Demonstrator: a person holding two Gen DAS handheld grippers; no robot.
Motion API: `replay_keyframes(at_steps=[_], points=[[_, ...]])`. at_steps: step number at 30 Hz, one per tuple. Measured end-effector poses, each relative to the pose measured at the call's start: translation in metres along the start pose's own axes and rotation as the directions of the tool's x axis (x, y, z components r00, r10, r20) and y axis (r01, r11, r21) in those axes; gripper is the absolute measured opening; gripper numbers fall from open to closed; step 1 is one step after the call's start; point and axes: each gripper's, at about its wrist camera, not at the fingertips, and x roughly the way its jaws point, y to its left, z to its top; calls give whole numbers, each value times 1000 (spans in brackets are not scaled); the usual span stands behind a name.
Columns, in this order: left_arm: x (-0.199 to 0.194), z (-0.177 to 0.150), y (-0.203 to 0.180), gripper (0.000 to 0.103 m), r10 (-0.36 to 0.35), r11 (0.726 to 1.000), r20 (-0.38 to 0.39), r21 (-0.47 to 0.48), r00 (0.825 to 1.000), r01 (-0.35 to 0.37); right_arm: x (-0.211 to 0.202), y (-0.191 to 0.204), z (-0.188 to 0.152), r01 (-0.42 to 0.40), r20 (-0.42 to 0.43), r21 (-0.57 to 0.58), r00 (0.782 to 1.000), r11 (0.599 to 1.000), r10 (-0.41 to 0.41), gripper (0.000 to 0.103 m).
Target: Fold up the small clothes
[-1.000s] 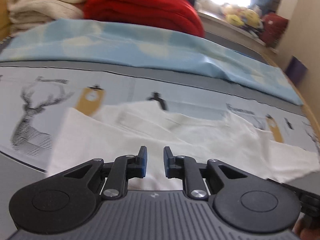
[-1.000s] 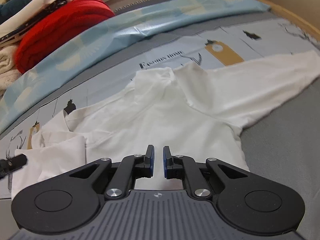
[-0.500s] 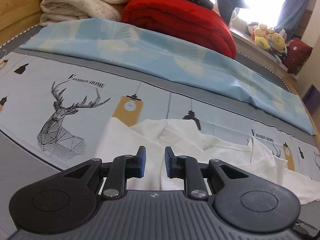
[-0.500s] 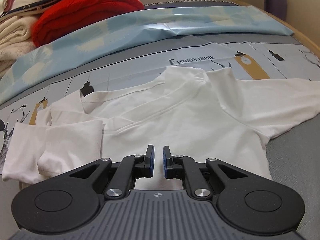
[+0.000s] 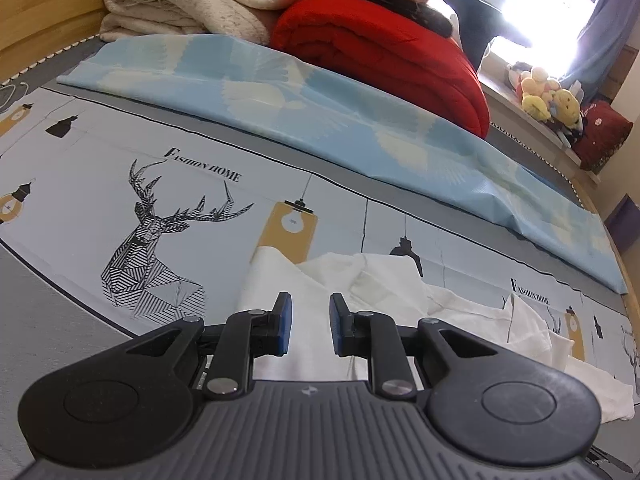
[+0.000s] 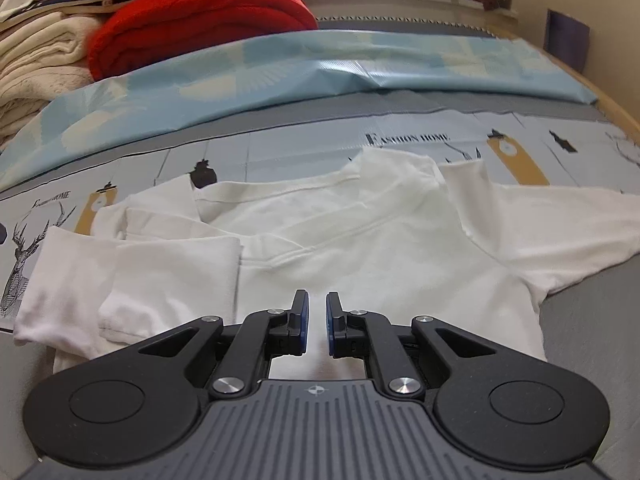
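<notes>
Right wrist view: the bed (image 6: 592, 360) fills the scene, its printed sheet (image 6: 304, 148) showing deer and lamp figures. Taking the white shirt (image 6: 360, 248) as the landmark, a light blue cloth (image 6: 280, 68) lies in a long band beyond it, apart from it across a grey strip. Farther beyond, to the left, sit a folded red blanket (image 6: 200, 16) and a stack of cream blankets (image 6: 36, 64) touching each other. The shirt lies flat on the sheet, collar toward the far side, one sleeve spread out to the right and the other sleeve folded back over its left part. The right hand-held gripper (image 6: 317, 328) hovers above the shirt's near hem, its blue pads a narrow gap apart and holding nothing.

From the left wrist, the left hand-held gripper (image 5: 309, 326) sits over the shirt's (image 5: 392, 292) left edge, parted somewhat wider than the right and also empty. The deer print (image 5: 160, 240) lies just left of the shirt. Soft toys (image 5: 548, 96) sit on a ledge far beyond it to the right.
</notes>
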Motion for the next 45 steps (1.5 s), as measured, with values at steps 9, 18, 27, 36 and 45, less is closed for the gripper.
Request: replay_keyframes(at_steps=[9,18,27,36,45], points=[[-4,3,12,22,-13,1000,-5,-18,1000,13,-15,15,3,14,26,-28,1000,1000,-13,9],[-6,10,35,22,1,998,-9,-58,1000,-1,-31,37,10,-6,86,-77,996,997,12,9],[-5,23,84,22,43,982,-18,-182,999,-46,-45,58,31,-47,179,-132,981,990,70,9],[-2,30,103,25,72,970,-32,-229,997,-78,-9,104,16,-194,83,-332,969,923,234,13],[7,26,91,32,47,975,-58,-215,997,-59,27,160,-27,-236,-36,-477,968,847,249,48]])
